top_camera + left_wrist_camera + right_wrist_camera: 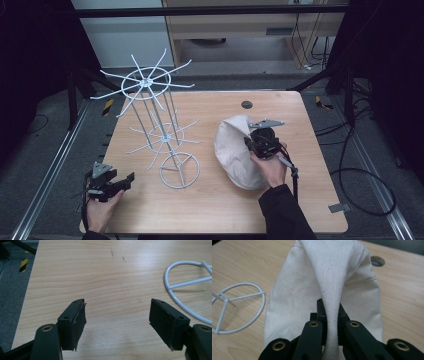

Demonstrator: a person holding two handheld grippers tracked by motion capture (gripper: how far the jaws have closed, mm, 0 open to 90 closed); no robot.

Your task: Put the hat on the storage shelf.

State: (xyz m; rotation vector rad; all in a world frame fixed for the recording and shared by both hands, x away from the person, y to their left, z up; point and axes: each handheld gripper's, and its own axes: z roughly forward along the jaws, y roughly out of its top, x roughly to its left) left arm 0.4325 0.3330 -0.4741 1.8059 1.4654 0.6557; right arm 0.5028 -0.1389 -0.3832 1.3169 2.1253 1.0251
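Observation:
A cream cloth bag (235, 152) lies on the right half of the wooden table (210, 210). My right gripper (250, 141) is shut on a raised fold of that bag (332, 290), which runs up between the jaws in the right gripper view, so that part of the bag is lifted off the table. A white wire rack (157, 125) with two tiers of radiating hooks stands left of centre on a ring base (186, 285). My left gripper (131, 177) rests at the table's front left, its jaws wide apart over bare wood (117, 312), nothing between them.
A round cable hole (246, 104) sits near the table's far edge. The rack's ring base (234, 307) lies just left of the bag. Metal rails, cables and dark floor surround the table.

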